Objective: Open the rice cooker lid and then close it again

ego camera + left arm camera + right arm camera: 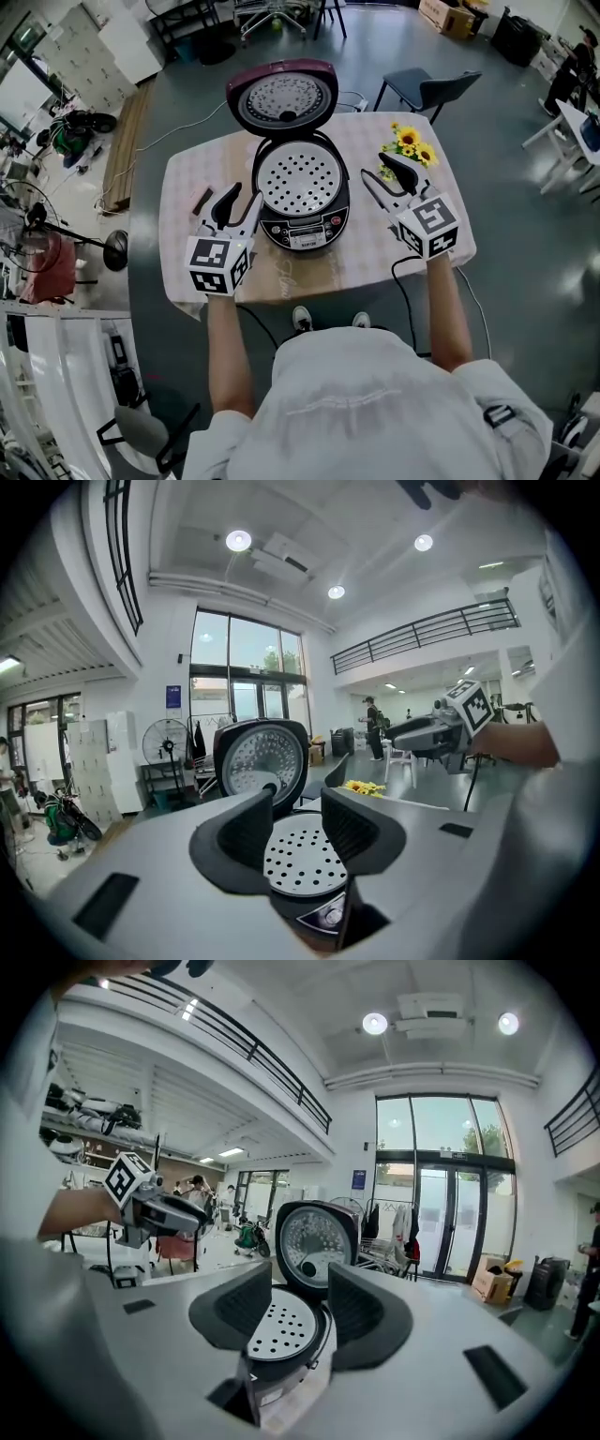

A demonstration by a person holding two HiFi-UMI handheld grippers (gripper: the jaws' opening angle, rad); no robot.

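Observation:
The dark rice cooker (302, 211) stands mid-table with its maroon lid (281, 94) swung up and back, and a perforated inner tray (300, 178) shows inside. My left gripper (241, 201) hovers just left of the cooker body, open and holding nothing. My right gripper (386, 172) hovers to its right, also open and empty. In the left gripper view the raised lid (261, 761) and tray (305, 860) lie beyond the left gripper (298, 822). In the right gripper view the lid (316, 1241) and tray (279, 1330) lie beyond the right gripper (300, 1312).
The table (375, 267) has a pale checked cloth. Sunflowers (411, 145) stand at its far right corner, close to my right gripper. A small dark object (201, 200) lies left of my left gripper. A chair (427, 89) stands behind the table. A cable (403, 281) hangs off the front edge.

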